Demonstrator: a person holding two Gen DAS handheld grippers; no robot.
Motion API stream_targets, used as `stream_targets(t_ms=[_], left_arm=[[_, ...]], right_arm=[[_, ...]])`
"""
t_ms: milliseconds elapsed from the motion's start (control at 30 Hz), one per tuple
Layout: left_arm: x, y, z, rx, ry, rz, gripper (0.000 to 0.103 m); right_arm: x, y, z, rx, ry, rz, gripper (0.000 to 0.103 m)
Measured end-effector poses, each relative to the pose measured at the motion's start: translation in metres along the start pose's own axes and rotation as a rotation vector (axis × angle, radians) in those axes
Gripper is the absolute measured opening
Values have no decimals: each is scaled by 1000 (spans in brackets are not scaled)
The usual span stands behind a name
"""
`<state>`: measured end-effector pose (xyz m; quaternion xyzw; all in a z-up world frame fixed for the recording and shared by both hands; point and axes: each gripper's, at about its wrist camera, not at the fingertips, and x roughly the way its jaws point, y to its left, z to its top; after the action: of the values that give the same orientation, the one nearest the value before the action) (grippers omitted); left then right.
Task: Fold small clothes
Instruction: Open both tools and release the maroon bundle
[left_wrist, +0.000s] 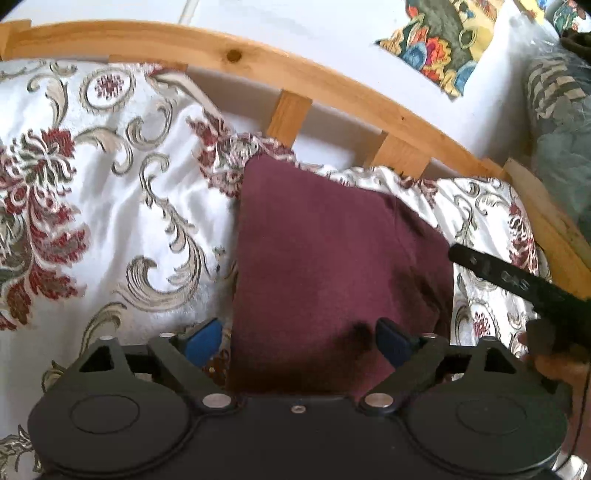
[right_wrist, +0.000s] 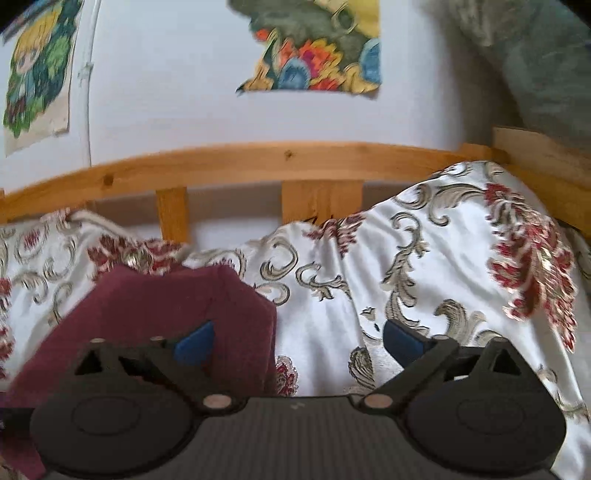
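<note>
A maroon garment (left_wrist: 332, 266) lies folded in a tall narrow shape on the floral bedspread (left_wrist: 110, 206). My left gripper (left_wrist: 298, 341) is open at its near edge: the cloth lies between the blue pads, and neither pad presses on it. One black finger (left_wrist: 517, 284) of my right gripper reaches in from the right, just past the garment's right edge. In the right wrist view the garment (right_wrist: 166, 306) sits at lower left. My right gripper (right_wrist: 299, 343) is open, its left pad over the garment's right edge and its right pad over bare bedspread (right_wrist: 424, 258).
A wooden bed rail (left_wrist: 332, 88) with short slats runs behind the bedspread against a white wall. Colourful pictures (right_wrist: 317, 48) hang on the wall. A grey-green blanket (left_wrist: 561, 147) is heaped at the far right. A person's hand (left_wrist: 554, 365) shows at the right edge.
</note>
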<state>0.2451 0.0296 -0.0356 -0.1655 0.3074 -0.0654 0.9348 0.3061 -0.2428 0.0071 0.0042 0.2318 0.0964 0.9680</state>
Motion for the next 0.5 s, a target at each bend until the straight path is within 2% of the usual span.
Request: stream_targets(t_ms=[200,500], left_arm=[[-17,-11,6,51,-72,47,102],[-65,-25,16,79,-139,101,102]], right_arm=[[-24,0,-4,48,2,18,103],[-76,10,7,36,-48,72,103]])
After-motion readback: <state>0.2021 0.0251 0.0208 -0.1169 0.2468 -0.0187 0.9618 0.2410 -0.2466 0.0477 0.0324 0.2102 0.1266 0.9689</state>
